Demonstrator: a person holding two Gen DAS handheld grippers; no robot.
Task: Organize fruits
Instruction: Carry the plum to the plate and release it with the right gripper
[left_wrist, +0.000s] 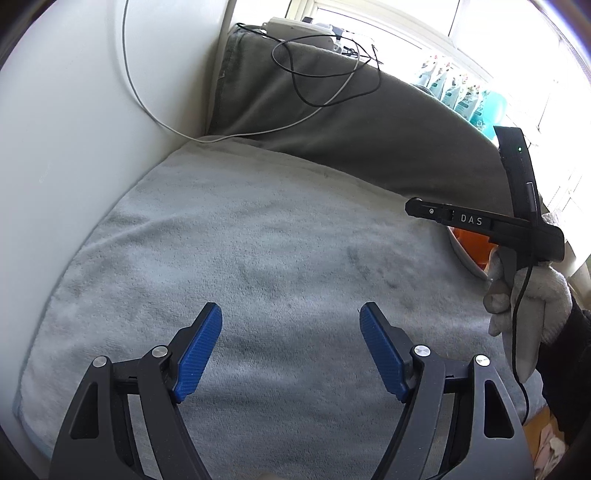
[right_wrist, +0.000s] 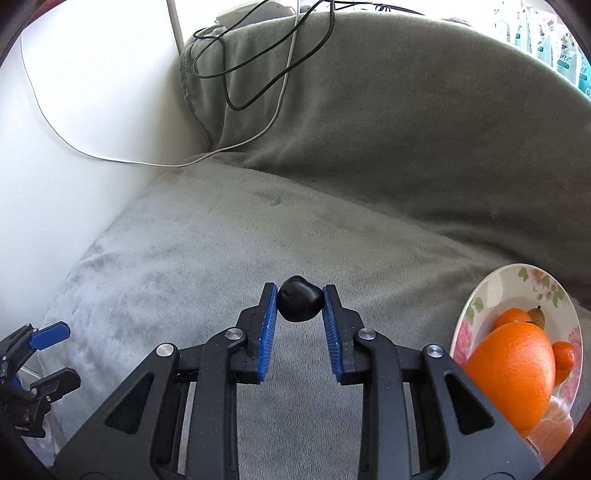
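In the right wrist view my right gripper (right_wrist: 300, 293) is shut on a small dark plum (right_wrist: 299, 303), pinched between its blue pads a little above the grey towel (right_wrist: 184, 258). At the right edge a floral plate (right_wrist: 491, 291) holds a large orange (right_wrist: 513, 373) and some small tangerines (right_wrist: 511, 317). My left gripper (left_wrist: 291, 317) stands open over the pale towel (left_wrist: 277, 240) with nothing between its fingers; it also shows at the lower left of the right wrist view (right_wrist: 55, 354). A gloved hand (left_wrist: 532, 314) holds the right tool's handle.
A white wall (left_wrist: 74, 129) borders the towel on the left. A darker grey blanket (right_wrist: 388, 129) rises behind, with black and white cables (right_wrist: 258, 74) lying on it. Teal packets (left_wrist: 461, 96) stand by the bright window at the back right.
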